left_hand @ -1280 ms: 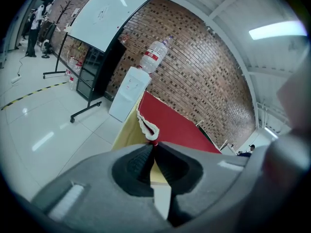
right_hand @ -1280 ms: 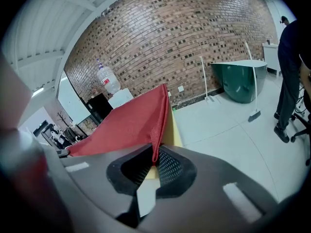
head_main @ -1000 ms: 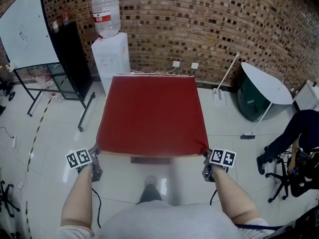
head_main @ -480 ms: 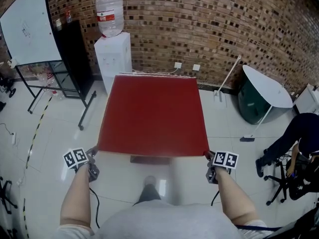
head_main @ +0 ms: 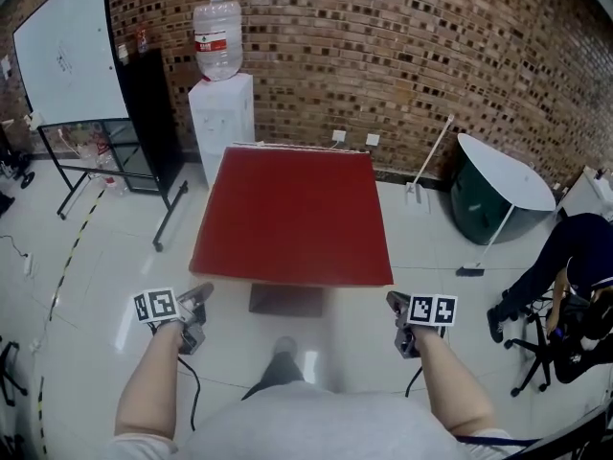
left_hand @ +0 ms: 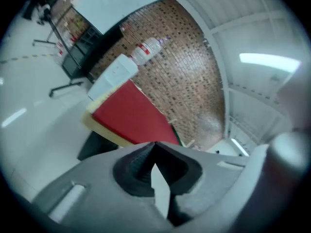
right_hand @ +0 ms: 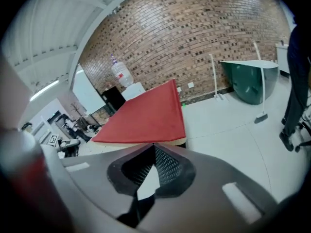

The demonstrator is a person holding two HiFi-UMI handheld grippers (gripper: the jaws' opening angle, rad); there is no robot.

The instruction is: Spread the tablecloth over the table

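The red tablecloth (head_main: 292,214) lies flat over the square table and covers its whole top, with its near edge hanging slightly over the front. My left gripper (head_main: 203,290) hovers off the cloth's near left corner, shut and empty. My right gripper (head_main: 391,299) is off the near right corner, also shut with nothing in it. In the left gripper view the jaws (left_hand: 154,143) meet tip to tip below the red tablecloth (left_hand: 131,118) and the table's tan edge (left_hand: 104,132). In the right gripper view the closed jaws (right_hand: 154,144) sit apart from the tablecloth (right_hand: 148,113).
A white water dispenser (head_main: 222,113) stands behind the table against the brick wall. A whiteboard (head_main: 62,51) and black cabinet (head_main: 148,103) are at the back left. A tipped white-and-green table (head_main: 498,185) and a seated person (head_main: 575,257) are at the right.
Both grippers let go of the cloth's near corners and drew back toward me, away from the table. The cloth stays spread on the table.
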